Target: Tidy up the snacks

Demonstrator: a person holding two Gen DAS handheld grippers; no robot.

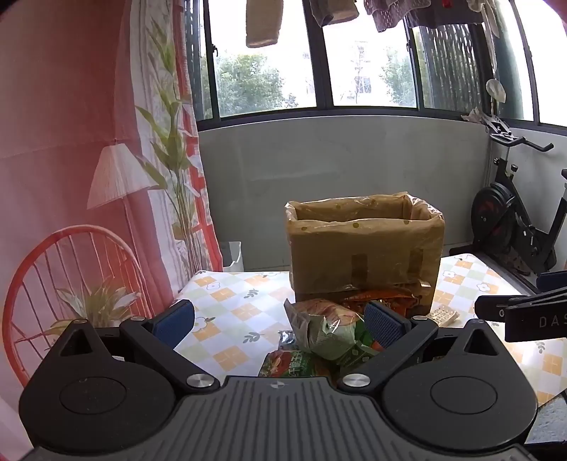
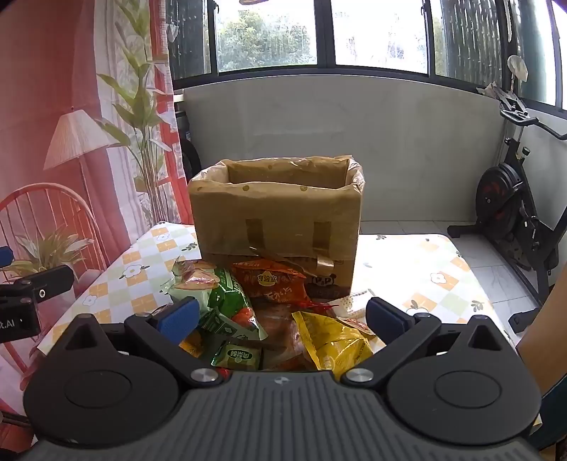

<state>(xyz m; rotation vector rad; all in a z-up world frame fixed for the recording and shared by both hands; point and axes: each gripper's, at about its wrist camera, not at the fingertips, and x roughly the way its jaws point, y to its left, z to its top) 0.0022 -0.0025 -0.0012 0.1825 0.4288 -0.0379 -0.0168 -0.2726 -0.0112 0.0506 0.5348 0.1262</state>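
Both claws spread wide and empty: the left gripper [image 1: 280, 321] and right gripper [image 2: 281, 319] hover over a heap of crinkled green, orange and yellow snack packets [image 2: 273, 312] on the checkered floral tablecloth [image 2: 425, 269]. Just beyond the heap stands an open, plastic-lined brown cardboard box [image 2: 280, 212].

A box [image 2: 276, 220] stands on the table [image 2: 425, 269], toward its far edge. A pile of snack packets [image 2: 269, 312] lies on the table just in front of the box, touching its base. An exercise bike [image 2: 514, 212] stands on the floor to the right, beyond the table. A window [image 2: 375, 32] runs behind everything.
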